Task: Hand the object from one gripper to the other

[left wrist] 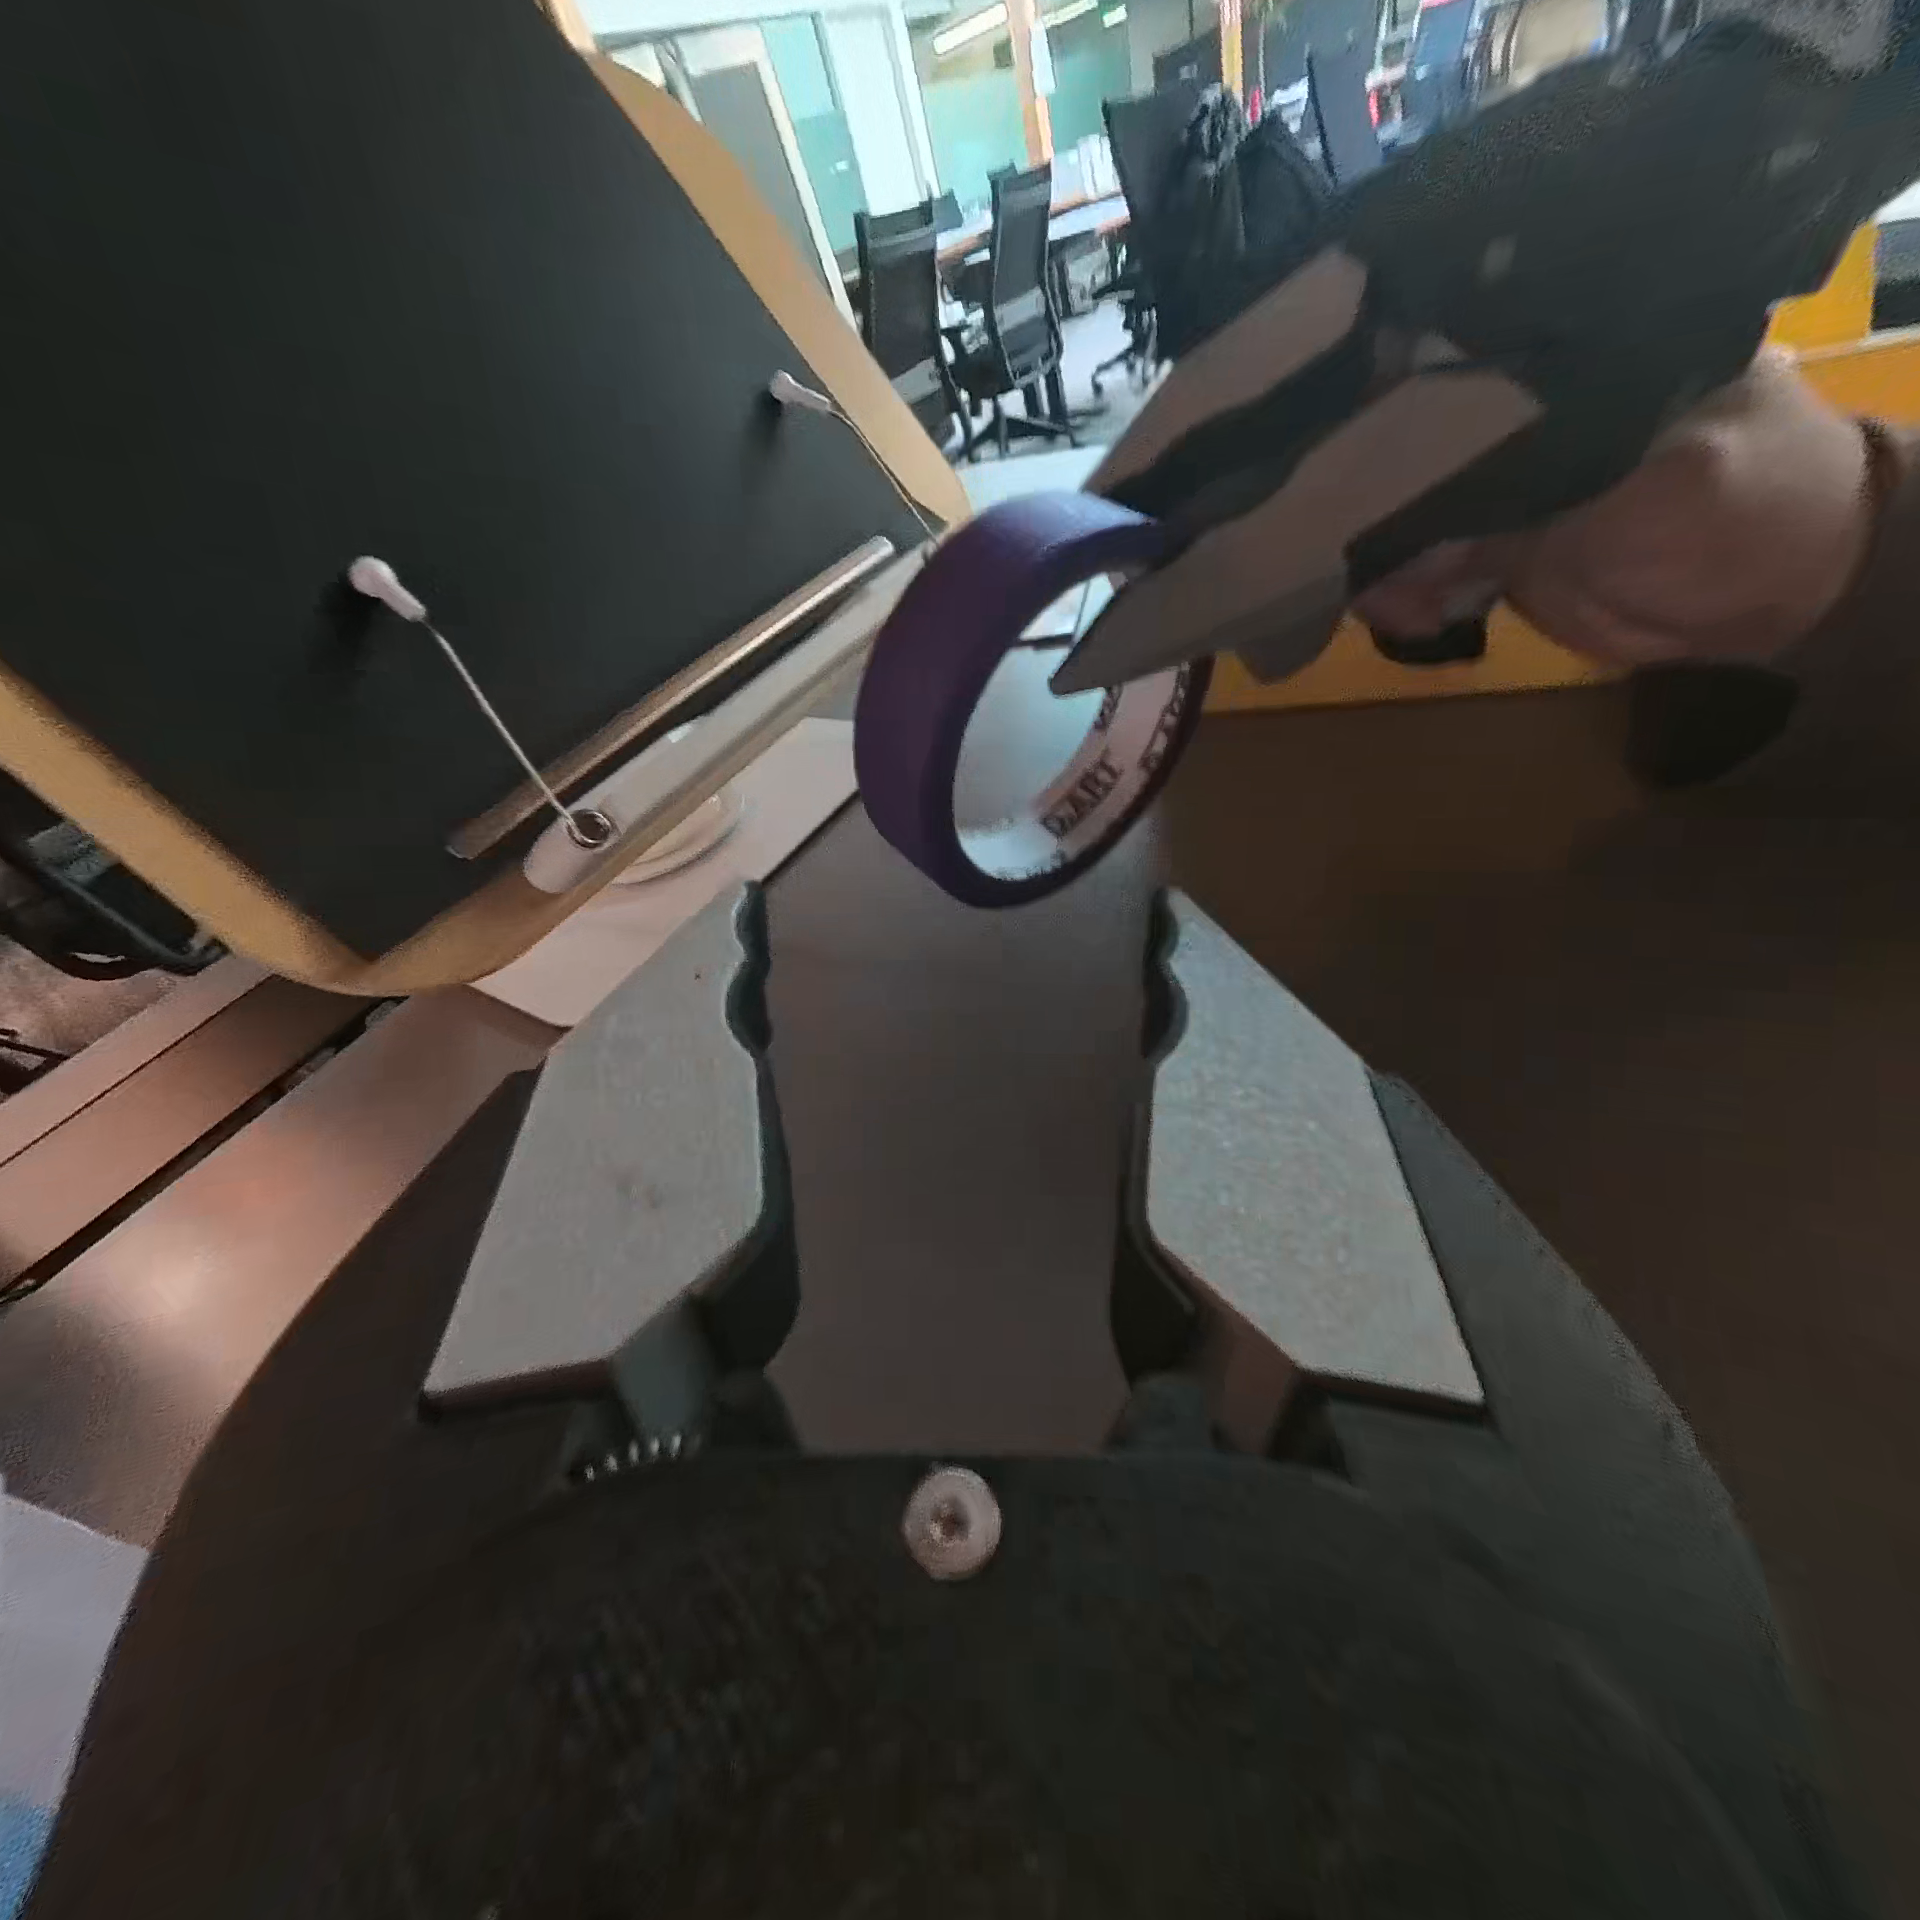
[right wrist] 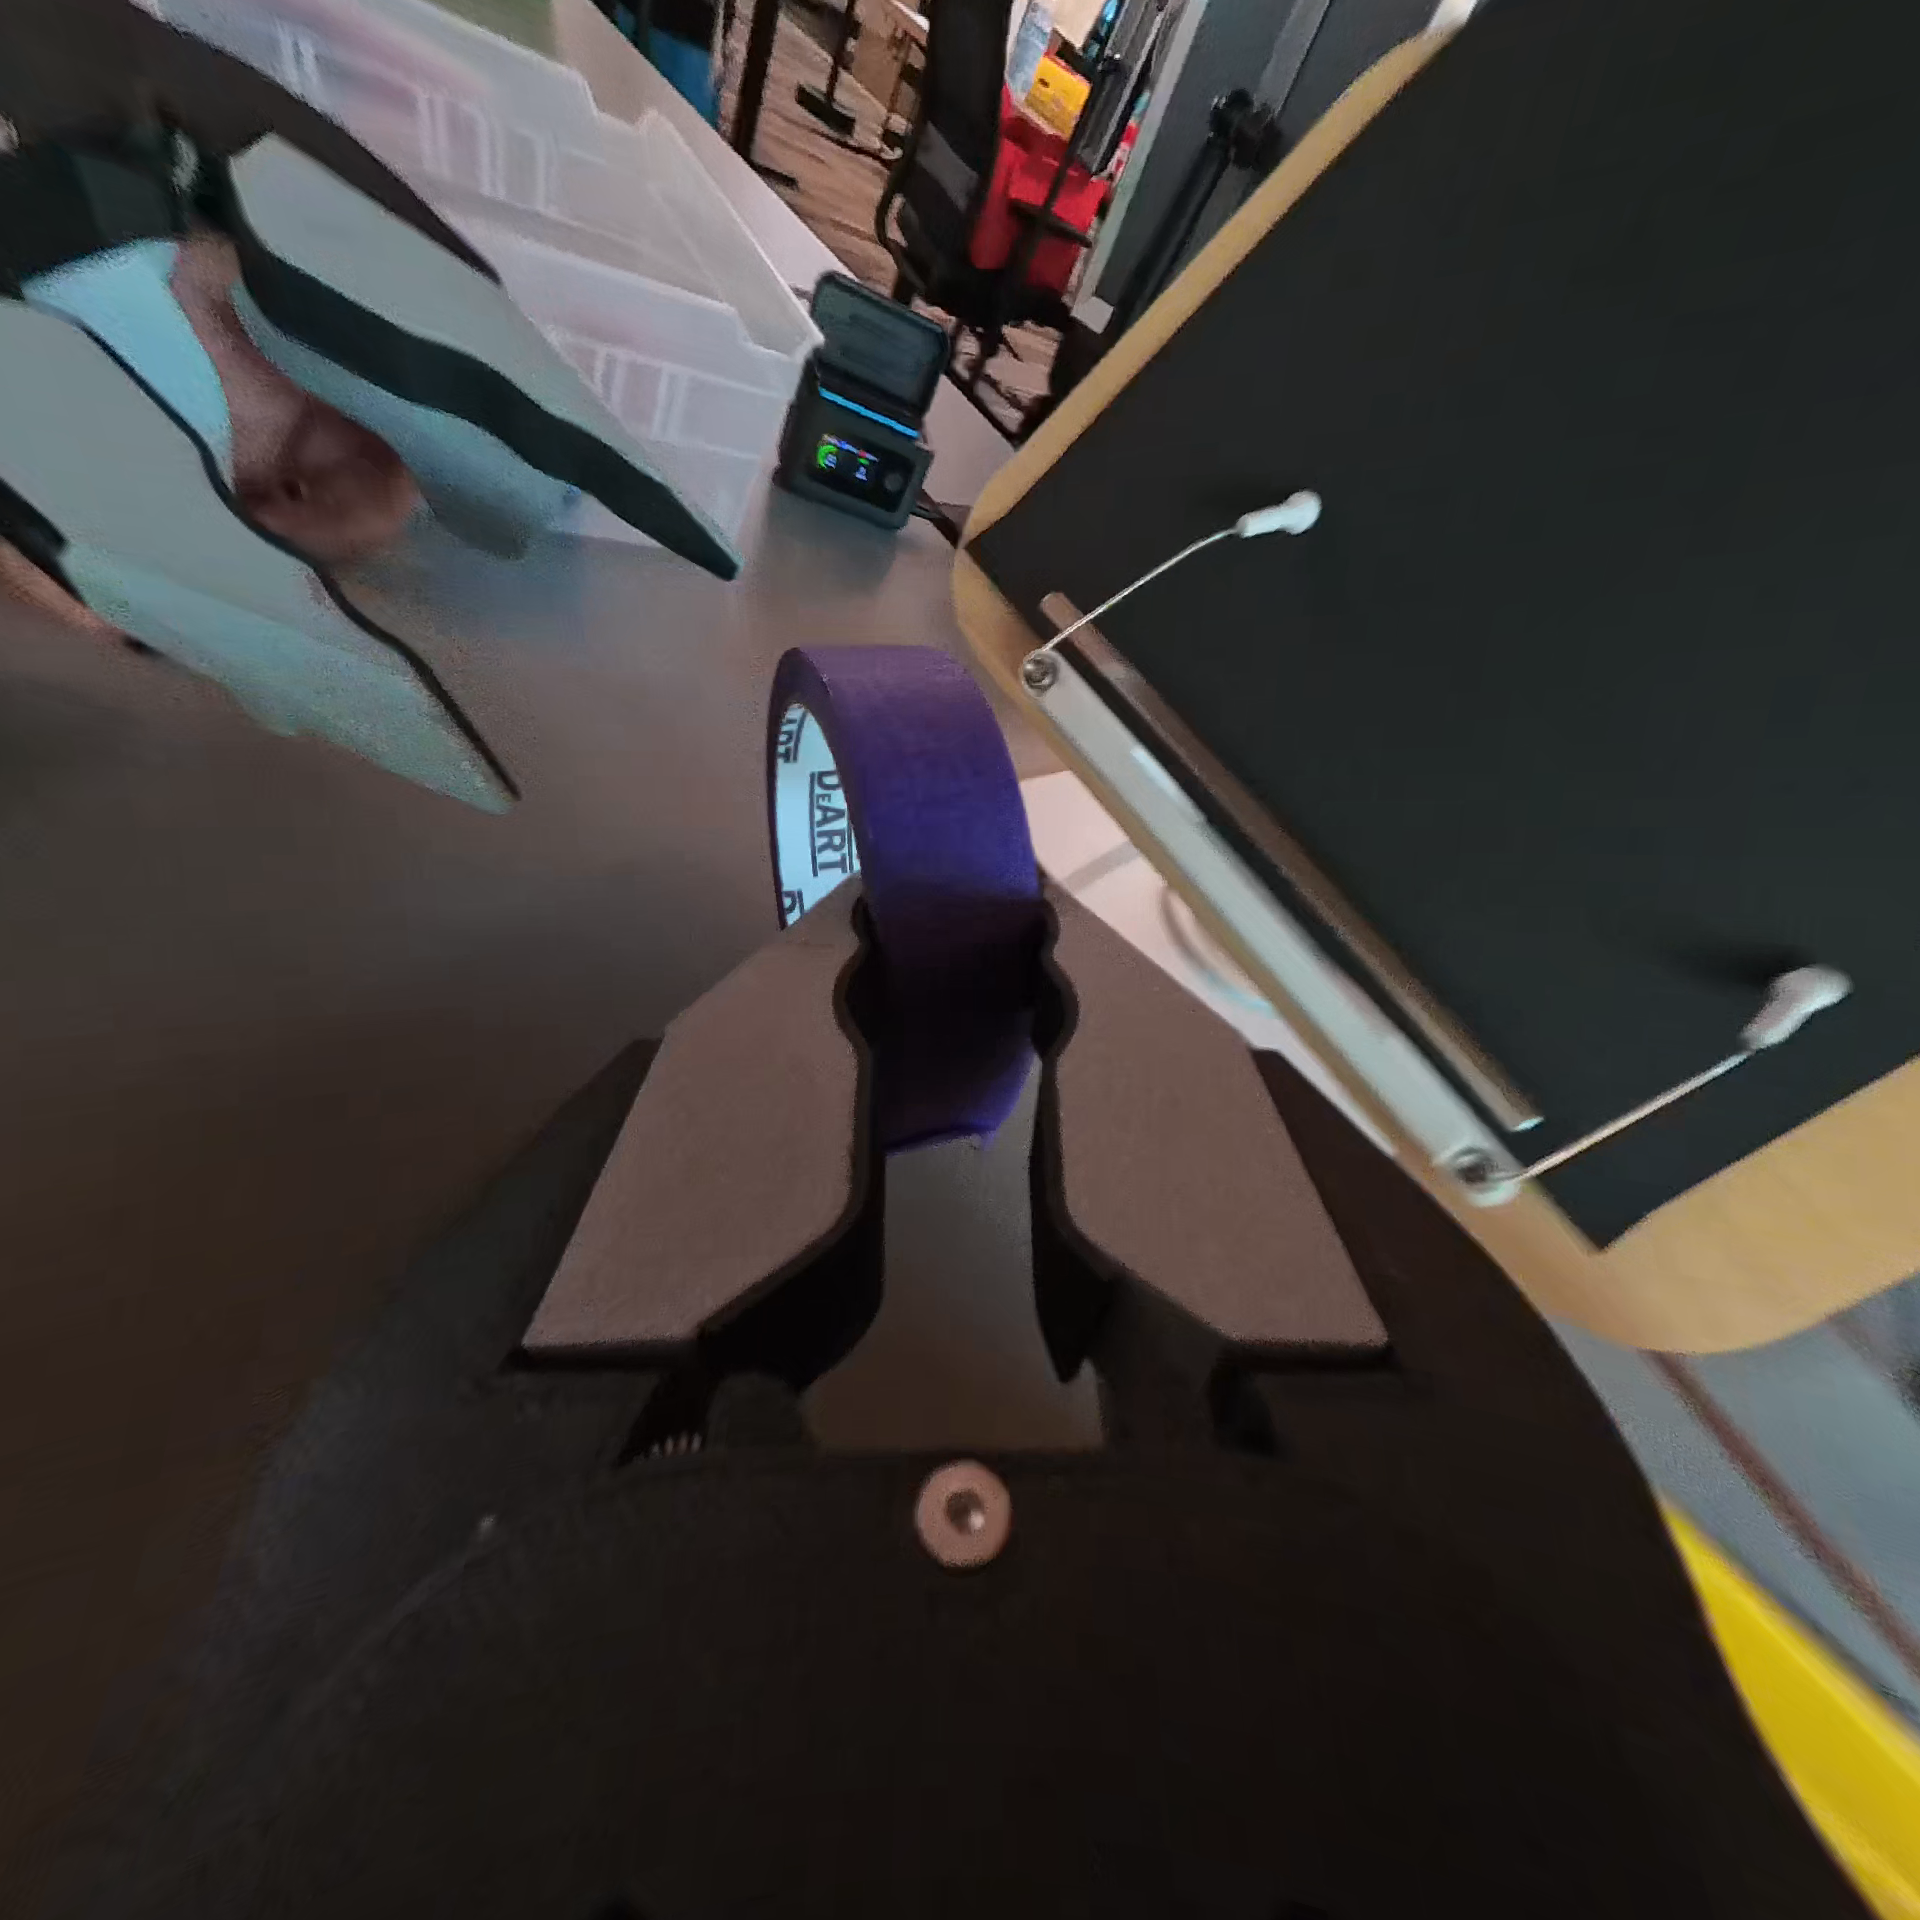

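A purple tape roll [left wrist: 902, 717] with a white inner core hangs in the air, held by its band in my right gripper [left wrist: 1081, 582], which comes in from the upper right in a person's hand. In the right wrist view the right gripper [right wrist: 948, 925] is shut on the roll [right wrist: 925, 790], which stands upright on edge between the tips. My left gripper [left wrist: 956, 935] is open and empty, its tips just below and in front of the roll, not touching it. It shows blurred at the upper left of the right wrist view [right wrist: 618, 681], jaws apart.
A black board with a wooden rim [left wrist: 416, 416], a metal bar and wire clips stands tilted close by [right wrist: 1507, 520]. Clear plastic bins [right wrist: 644, 270] and a small black device with a lit screen [right wrist: 862, 436] sit on the grey-brown table [right wrist: 312, 1039]. Office chairs [left wrist: 997, 301] stand beyond. The grippers' ends are close to 8 cm from one another.
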